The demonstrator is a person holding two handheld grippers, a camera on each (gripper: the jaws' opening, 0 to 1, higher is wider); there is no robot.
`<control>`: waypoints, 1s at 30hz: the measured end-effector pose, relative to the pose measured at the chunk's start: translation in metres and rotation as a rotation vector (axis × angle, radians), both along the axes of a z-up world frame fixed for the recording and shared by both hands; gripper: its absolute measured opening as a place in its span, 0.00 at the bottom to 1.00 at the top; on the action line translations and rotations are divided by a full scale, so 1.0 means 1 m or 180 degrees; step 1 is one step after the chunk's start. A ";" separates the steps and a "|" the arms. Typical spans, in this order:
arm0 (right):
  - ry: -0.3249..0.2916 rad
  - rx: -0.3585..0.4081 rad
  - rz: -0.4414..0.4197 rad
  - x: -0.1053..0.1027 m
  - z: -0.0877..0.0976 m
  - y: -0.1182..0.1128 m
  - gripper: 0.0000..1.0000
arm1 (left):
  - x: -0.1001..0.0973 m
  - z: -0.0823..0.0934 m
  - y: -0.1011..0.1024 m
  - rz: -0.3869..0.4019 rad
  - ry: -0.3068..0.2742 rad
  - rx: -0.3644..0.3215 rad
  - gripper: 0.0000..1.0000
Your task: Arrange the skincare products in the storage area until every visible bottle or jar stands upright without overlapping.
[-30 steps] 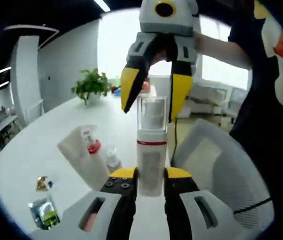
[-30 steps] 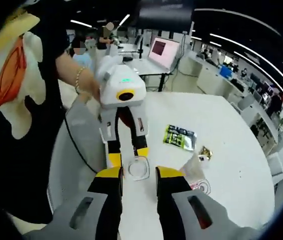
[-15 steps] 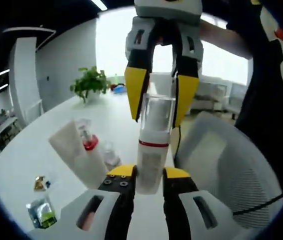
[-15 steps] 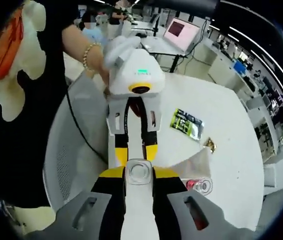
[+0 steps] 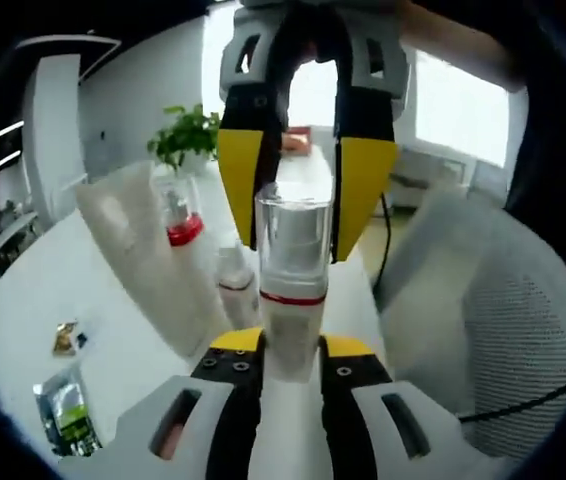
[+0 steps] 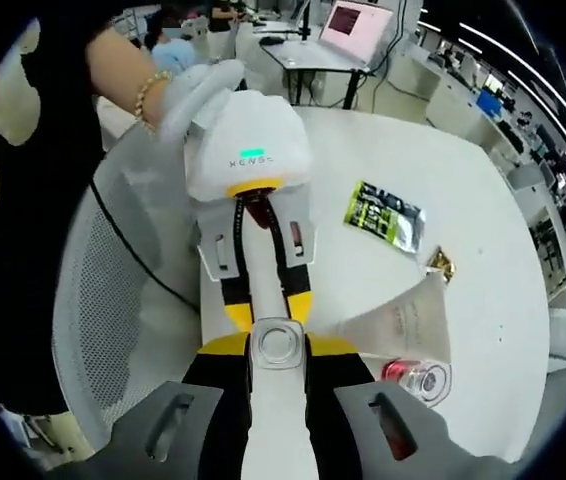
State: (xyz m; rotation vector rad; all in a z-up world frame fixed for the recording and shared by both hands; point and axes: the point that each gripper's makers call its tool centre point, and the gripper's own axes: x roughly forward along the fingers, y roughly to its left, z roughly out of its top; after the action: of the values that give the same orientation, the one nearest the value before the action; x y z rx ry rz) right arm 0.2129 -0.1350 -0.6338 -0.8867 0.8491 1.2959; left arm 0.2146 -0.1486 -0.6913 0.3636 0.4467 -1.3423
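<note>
One white pump bottle with a clear cap and a red band is held between both grippers above the white round table. Left gripper clamps the bottle's lower body; right gripper is closed on its clear cap. Just beside it, a white tube leans by a small red-capped bottle. Further out lie a green sachet and a small gold wrapper. A grey mesh chair stands at the table's edge.
</note>
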 end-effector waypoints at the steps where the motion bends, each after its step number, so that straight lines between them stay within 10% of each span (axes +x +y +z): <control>1: 0.0008 -0.0016 -0.0001 0.001 -0.001 0.000 0.19 | 0.001 -0.001 0.000 0.0001 0.0004 0.0001 0.18; 30: -0.0034 -0.0287 -0.0095 0.015 -0.040 -0.009 0.19 | 0.024 -0.050 -0.012 -0.0023 -0.0009 0.0202 0.19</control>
State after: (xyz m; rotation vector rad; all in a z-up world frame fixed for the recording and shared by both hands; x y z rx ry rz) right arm 0.2276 -0.1441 -0.6735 -0.9479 0.9149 1.2338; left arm 0.2382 -0.1610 -0.7409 0.4200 0.4869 -1.3366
